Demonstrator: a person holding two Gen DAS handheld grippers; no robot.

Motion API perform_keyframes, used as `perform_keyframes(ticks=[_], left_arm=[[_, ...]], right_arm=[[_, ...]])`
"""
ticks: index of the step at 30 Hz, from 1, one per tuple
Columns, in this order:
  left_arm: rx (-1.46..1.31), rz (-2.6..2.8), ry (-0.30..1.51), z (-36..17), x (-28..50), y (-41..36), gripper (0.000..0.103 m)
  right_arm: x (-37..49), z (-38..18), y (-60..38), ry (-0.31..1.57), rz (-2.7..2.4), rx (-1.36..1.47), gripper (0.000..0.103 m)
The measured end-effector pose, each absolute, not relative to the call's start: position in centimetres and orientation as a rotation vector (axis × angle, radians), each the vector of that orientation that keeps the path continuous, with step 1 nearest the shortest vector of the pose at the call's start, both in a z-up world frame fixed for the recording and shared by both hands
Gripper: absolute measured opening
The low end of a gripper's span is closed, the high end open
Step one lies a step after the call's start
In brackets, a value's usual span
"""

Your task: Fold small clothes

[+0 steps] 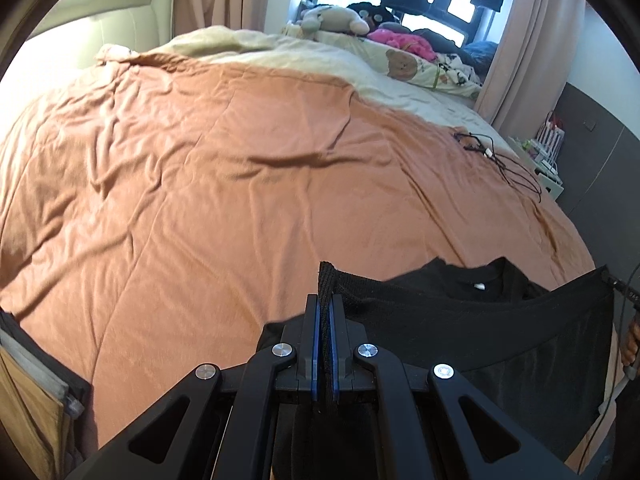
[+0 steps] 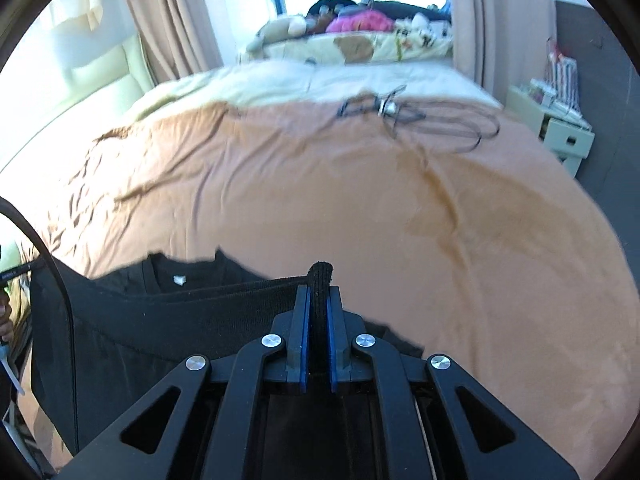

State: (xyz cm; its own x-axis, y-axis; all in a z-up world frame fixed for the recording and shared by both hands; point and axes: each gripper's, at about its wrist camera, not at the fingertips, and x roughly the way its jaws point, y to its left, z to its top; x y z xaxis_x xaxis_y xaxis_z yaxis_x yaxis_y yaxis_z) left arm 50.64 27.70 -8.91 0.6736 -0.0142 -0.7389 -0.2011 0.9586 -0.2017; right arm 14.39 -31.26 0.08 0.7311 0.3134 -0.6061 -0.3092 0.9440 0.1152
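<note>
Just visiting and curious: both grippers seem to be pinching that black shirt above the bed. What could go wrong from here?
1. Each hand-held gripper, left and right, pinches only a thin bit of shirt edge, so a corner might slip out.
2. The shirt sags between them, so it may land creased.
3. A cable lies on the bedspread; the shirt laid far forward could snag it.

My right gripper [image 2: 318, 300] pinches the black shirt's [image 2: 192, 308] hem, stretched leftward above the orange bedspread [image 2: 360, 208].
</note>
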Motion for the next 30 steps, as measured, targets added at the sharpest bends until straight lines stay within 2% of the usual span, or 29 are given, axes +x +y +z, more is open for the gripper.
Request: perform_keyframes(ticks=[9, 25, 30], left_arm=[[-0.261, 0.148, 0.822, -9.0, 55.1, 27.4, 0.004], [-0.201, 0.207, 0.974, -17.3, 61.3, 27.8, 0.004], [-0.212, 0.222, 0.958, -17.4, 61.3, 28.2, 0.004]], right_arm=[[16.2, -0.1, -30.1, 0.639, 0.258, 0.002, 0.004], [24.3, -5.5, -27.4, 0.773, 0.177, -0.026, 0.003], [25.1, -5.2, -27.2, 0.76, 0.178, -0.02, 0.003]])
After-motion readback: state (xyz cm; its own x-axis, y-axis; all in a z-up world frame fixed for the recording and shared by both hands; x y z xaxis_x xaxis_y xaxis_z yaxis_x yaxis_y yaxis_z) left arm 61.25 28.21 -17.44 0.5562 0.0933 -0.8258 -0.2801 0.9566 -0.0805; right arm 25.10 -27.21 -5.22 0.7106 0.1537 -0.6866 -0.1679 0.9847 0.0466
